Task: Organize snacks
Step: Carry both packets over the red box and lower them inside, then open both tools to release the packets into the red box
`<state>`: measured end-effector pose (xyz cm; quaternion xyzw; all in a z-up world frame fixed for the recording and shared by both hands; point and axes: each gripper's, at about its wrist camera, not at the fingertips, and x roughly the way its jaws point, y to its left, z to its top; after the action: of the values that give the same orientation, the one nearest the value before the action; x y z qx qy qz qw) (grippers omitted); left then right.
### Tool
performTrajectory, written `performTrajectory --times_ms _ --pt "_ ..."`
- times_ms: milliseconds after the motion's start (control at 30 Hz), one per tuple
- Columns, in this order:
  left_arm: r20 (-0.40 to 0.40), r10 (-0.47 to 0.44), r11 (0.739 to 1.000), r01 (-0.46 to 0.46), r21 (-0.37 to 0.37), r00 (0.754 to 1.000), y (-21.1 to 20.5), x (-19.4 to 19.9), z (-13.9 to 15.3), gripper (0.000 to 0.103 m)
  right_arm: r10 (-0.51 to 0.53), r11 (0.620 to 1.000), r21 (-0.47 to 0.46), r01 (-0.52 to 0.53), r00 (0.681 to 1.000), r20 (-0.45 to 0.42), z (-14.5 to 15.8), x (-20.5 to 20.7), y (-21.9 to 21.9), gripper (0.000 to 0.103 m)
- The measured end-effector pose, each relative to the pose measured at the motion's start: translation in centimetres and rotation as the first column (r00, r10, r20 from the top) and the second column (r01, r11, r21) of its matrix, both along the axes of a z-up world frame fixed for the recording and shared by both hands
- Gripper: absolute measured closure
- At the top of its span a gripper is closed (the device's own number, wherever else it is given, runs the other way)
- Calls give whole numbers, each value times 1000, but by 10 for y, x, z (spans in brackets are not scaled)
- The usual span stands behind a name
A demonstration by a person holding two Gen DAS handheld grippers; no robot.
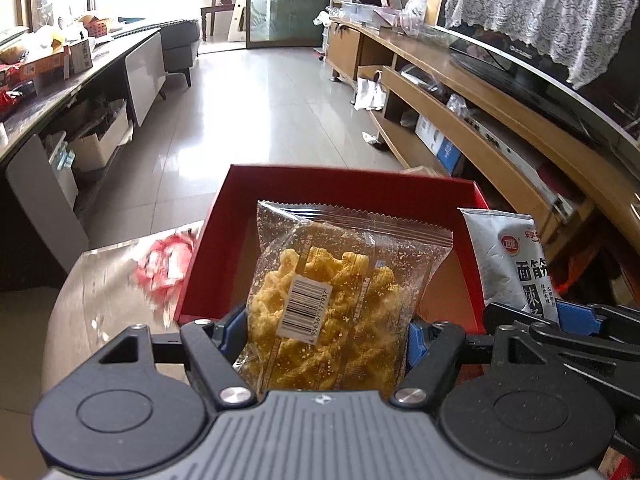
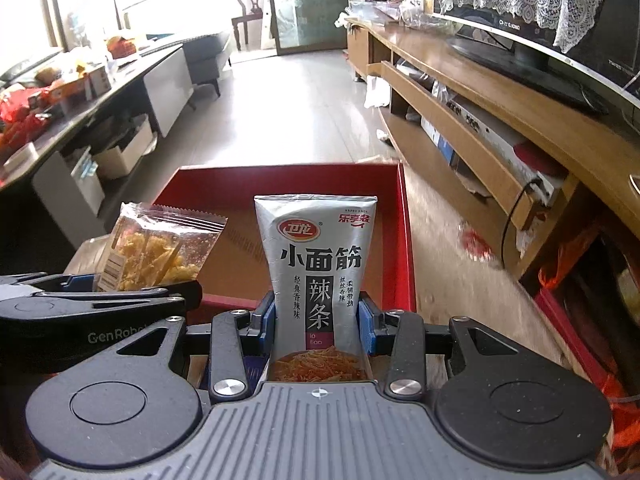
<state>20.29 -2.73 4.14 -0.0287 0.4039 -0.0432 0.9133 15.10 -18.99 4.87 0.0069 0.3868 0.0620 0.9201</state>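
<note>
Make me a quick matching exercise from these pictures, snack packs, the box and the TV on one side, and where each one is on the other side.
Things:
1. clear pack of yellow snacks
2. silver spicy-strip pouch
3. red box
4. television

Places:
A. on the wooden cabinet
B. gripped by the right gripper
C. ahead of both grippers, open
D. gripped by the left gripper

Pairs: 1-D, 2-B, 3-C, 4-A
</note>
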Motion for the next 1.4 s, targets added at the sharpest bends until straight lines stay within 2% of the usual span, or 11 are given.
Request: performTrajectory --times_ms 300,433,633,867,1033,1267,1400 --pt "8 40 999 -40 17 999 -5 50 -9 31 6 1000 1 -6 1000 2 -7 51 -1 56" --pt "-13 65 998 -65 4 998 -2 68 -19 32 16 1000 -9 -16 1000 -4 -13 67 4 56" --pt "-44 93 995 -91 45 995 -2 83 -42 31 31 999 -19 -32 999 -35 -31 85 11 56" --pt "-90 103 992 -96 79 991 -3 89 -63 31 37 999 -27 -39 996 -78 -51 99 17 56" --pt "-85 101 989 -91 113 991 -6 89 -66 29 35 999 -30 -38 994 -106 -59 102 17 52" --pt "-68 94 989 -86 117 993 -6 86 -58 28 23 998 -55 -28 996 -88 -55 100 17 49" --pt "-41 90 990 -85 110 995 -6 78 -46 25 14 998 -53 -17 998 -66 -46 96 13 45"
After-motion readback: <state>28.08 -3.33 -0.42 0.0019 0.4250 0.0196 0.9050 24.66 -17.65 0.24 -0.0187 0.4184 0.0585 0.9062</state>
